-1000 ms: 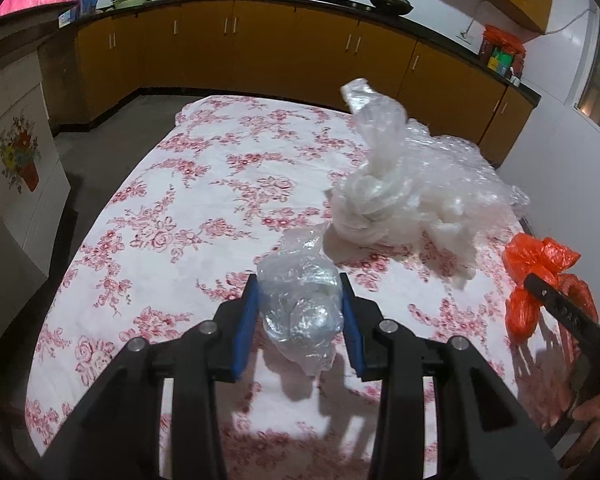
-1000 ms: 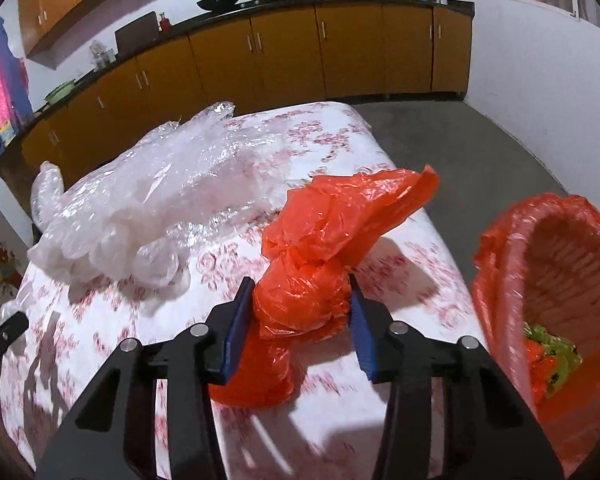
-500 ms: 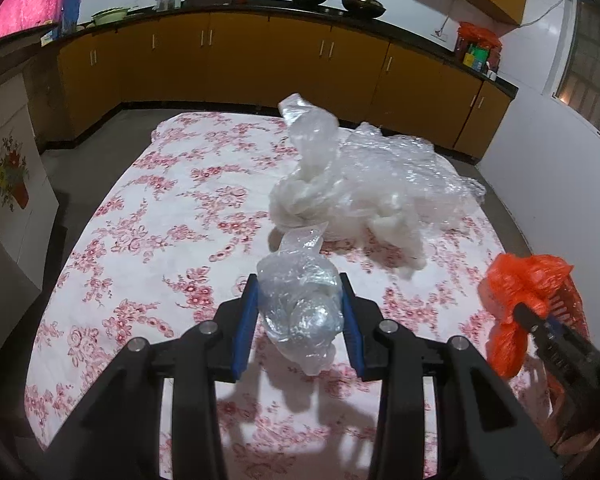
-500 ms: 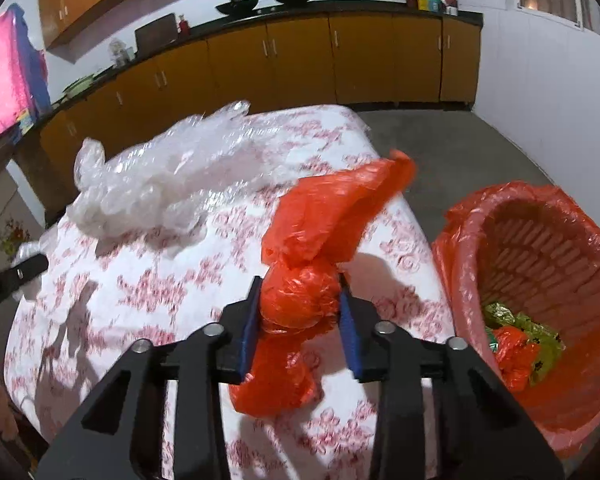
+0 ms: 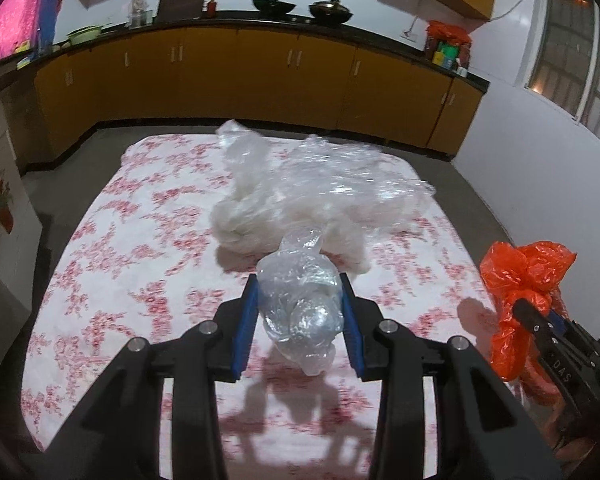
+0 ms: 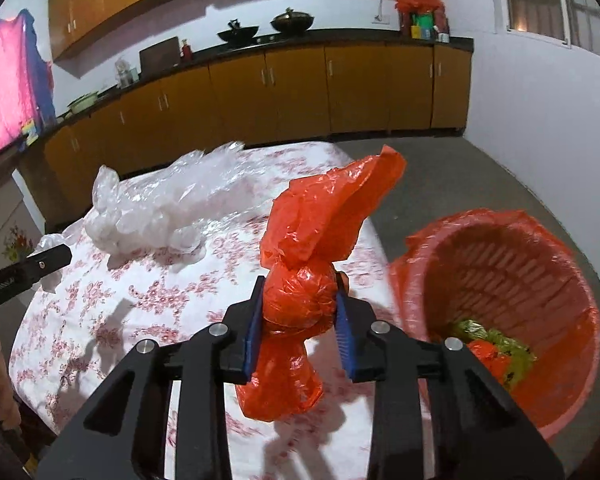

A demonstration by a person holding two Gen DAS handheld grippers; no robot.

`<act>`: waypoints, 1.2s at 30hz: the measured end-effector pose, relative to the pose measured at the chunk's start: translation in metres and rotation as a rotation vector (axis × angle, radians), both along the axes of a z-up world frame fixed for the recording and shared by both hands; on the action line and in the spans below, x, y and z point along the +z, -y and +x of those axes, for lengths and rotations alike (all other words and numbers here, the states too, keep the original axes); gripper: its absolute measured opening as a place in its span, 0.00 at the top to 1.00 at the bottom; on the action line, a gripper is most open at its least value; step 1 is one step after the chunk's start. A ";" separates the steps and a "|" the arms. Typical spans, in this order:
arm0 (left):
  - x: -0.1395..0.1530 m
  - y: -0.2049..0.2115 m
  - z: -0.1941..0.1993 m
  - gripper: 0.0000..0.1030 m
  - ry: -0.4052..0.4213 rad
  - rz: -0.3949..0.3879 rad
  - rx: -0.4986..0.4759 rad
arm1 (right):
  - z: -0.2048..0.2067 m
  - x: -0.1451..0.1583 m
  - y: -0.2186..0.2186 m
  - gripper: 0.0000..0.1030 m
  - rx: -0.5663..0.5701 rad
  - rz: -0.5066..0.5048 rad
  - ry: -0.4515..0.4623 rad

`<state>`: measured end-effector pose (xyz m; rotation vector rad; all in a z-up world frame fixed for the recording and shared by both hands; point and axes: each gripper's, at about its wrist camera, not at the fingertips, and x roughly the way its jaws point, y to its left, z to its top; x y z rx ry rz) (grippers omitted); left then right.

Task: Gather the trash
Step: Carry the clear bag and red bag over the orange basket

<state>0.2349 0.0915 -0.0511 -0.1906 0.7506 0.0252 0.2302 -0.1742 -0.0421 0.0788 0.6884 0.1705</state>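
At the left, the left gripper [image 5: 299, 308] has its 2 blue-padded fingers [image 5: 245, 328] pinching a crumpled clear plastic bag [image 5: 300, 304]. The bag fills the gap between the pads, its knotted top poking forward past the fingertips and its lower end hanging below them, clear of the table [image 5: 112, 264] with its pink floral cloth. Its shadow falls on the cloth beneath.

Just beyond that bag, near the middle of the table, a large heap of clear plastic wrap [image 5: 312, 196] lies on the cloth, apart from either gripper.

Further right, the right gripper [image 6: 299, 320] has its 2 fingers pressed onto an orange plastic bag [image 6: 300, 300]. The pads squeeze the bag's tight, rounded middle; the loose top fans up and forward above the fingertips, and the bottom droops below them. This bag is held over the right edge of the table.

At the far right, an orange-lined trash basket [image 6: 572, 280] stands on the floor beside the table, just to the right of the held orange bag. Green and orange scraps [image 6: 496, 350] lie at its bottom.
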 end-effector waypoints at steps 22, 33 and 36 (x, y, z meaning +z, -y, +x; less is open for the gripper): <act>0.012 0.107 0.000 0.63 0.026 0.037 -0.229 | -0.032 0.005 0.086 0.69 -0.177 0.017 0.025; 0.009 0.157 0.001 0.63 0.025 0.042 -0.345 | -0.040 0.001 0.117 0.68 -0.248 0.025 0.019; 0.007 0.170 0.002 0.63 0.021 0.042 -0.375 | -0.042 0.000 0.124 0.68 -0.267 0.028 0.017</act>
